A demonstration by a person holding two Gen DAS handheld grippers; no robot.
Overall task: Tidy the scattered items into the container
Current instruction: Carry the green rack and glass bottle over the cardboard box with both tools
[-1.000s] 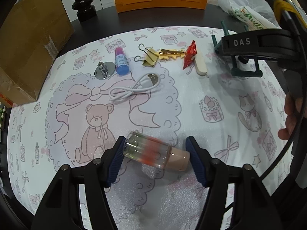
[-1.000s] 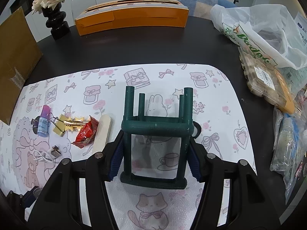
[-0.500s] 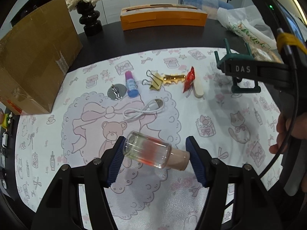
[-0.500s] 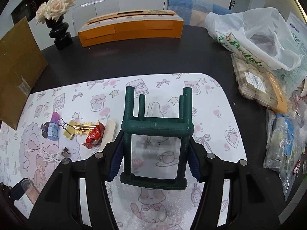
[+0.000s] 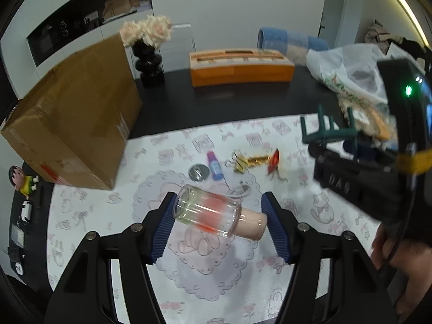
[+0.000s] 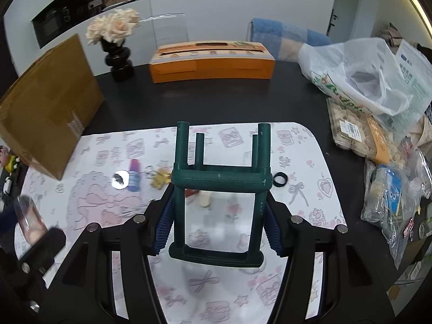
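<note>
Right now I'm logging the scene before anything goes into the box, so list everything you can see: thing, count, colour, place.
glass bottle: 1, clear with peach cap, in left tool
miniature stool: 1, dark green, in right tool
cardboard box: 1, brown, left on table
patterned mat: 1, white and pink, on black table
small vial: 1, purple and blue, on mat
metal disc: 1, silver, beside vial
gold clips: gold, count unclear, mid mat
red wrapper: 1, right of clips
black ring: 1, on mat, right of stool
orange box: 1, back of table
flower vase: 1, black, cream roses
plastic bags: several, right edge
left tool: shut on bottle
right tool: shut on stool
hand: 1, holding right tool
</note>
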